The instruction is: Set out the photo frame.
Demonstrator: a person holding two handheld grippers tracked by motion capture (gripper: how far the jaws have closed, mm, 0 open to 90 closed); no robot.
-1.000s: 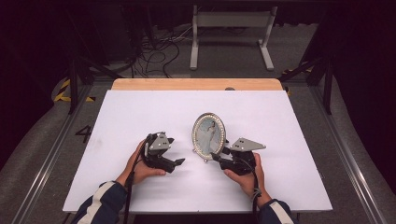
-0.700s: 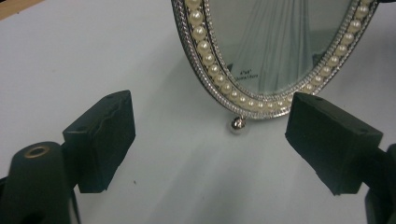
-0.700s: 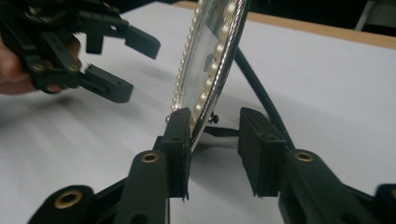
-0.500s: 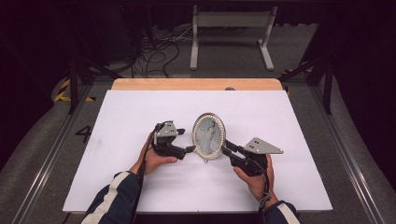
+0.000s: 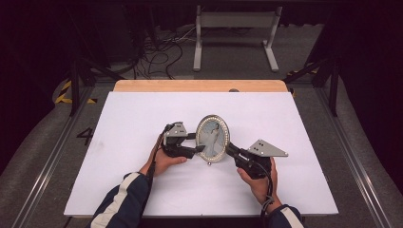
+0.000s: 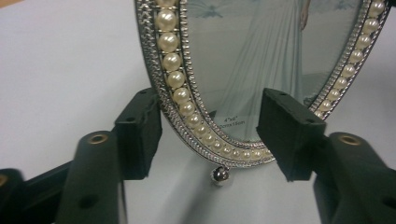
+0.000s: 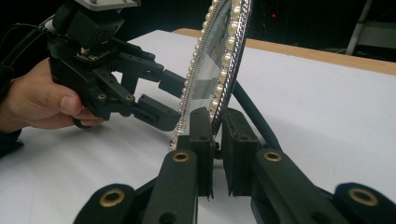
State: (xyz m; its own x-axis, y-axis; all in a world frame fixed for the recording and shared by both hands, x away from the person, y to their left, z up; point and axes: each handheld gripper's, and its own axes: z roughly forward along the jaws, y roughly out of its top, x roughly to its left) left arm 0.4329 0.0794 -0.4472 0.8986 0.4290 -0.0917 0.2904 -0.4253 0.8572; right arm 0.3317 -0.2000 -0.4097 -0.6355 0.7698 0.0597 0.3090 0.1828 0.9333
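the oval picture frame (image 5: 212, 138) stands upright near the middle of the white table (image 5: 142, 190), resting on a small ball foot (image 6: 219, 174) at its bottom edge, its pearl-studded silver rim (image 6: 171, 61) tilted slightly. the right gripper (image 7: 217, 116) is clamped on the frame's lower right edge: its jaws have just been closing and now pinch the thin rim between the pads, front and back. the left gripper (image 6: 210, 135) comes at the lower left edge; its jaws have just been closing too, but they stand apart, one pad behind the rim and one in front of the glass (image 6: 261, 65), neither clearly pressing yet.

the main risk, as i judge it, is the frame twisting or slipping. the rim is narrow, curved and beaded, so a pad can land on a pearl instead of flat metal and skid off as it closes. if the left jaws shut off-centre, they could lever the frame against the right gripper's hold and turn it out of that pinch. the front pad sits over the glass, so a hard squeeze there might stress or scratch it. should either hand pull before both grips are firm, the frame could tip onto the table, face down.
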